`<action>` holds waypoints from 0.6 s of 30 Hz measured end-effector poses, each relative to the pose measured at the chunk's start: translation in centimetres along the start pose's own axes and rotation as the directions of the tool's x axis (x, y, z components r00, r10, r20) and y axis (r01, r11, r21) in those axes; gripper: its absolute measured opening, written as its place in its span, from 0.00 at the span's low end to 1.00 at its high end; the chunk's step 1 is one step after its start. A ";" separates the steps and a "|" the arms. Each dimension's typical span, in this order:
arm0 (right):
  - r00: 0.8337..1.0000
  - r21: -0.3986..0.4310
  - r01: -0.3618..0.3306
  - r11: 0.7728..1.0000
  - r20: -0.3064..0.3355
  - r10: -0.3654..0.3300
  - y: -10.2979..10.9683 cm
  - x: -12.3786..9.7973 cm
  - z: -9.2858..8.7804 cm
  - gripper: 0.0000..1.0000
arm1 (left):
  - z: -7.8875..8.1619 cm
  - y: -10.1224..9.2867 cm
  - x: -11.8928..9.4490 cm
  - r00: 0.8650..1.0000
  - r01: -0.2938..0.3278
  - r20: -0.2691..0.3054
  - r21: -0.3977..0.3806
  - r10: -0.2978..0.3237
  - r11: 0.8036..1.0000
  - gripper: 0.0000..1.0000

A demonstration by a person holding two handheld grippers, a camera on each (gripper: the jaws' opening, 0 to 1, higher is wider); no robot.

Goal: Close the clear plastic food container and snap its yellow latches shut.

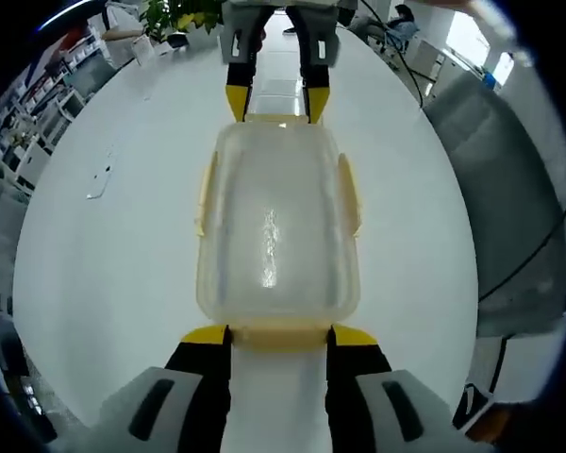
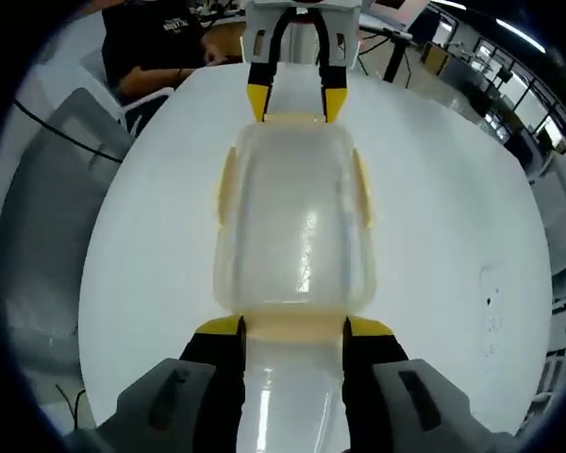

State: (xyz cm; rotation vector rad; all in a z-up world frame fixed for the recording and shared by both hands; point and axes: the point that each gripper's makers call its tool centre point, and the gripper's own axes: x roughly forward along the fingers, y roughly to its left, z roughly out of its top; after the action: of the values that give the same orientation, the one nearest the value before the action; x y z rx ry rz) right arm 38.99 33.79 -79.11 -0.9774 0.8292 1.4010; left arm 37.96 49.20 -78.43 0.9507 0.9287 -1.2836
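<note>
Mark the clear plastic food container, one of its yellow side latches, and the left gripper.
clear plastic food container (image 1: pixel 275 226), left gripper view, centre of its lid.
yellow side latch (image 2: pixel 361 187), right gripper view, middle of the latch strip.
left gripper (image 1: pixel 277 338), left gripper view, midway between its fingertips.

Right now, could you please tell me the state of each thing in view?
Clear container: lid on, resting flat on the white table.
Side latches: cannot tell whether snapped.
Left tool: open, jaws straddling one end latch.
Right tool: open, jaws straddling the opposite end latch.
</note>
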 end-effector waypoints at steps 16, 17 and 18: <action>0.997 0.004 0.069 0.998 0.024 -0.070 1.1 -5.1 -4.4 0.36 | 7.1 -0.9 -0.4 0.999 -0.034 -0.003 0.038 0.034 0.999 0.33; 0.997 0.007 0.071 0.997 0.023 -0.071 1.2 -5.4 -4.8 0.36 | 7.6 -0.9 -0.2 0.999 -0.032 -0.004 0.042 0.032 0.999 0.33; 0.997 0.012 0.073 0.997 0.024 -0.073 1.5 -5.7 -5.2 0.36 | 8.0 -0.8 -0.1 0.999 -0.031 -0.008 0.047 0.031 0.998 0.33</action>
State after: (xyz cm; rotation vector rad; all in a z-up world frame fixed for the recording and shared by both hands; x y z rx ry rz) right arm 37.81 26.68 -76.01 -0.9713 0.7750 1.3418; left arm 37.35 41.64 -75.66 1.0040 0.8904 -1.2811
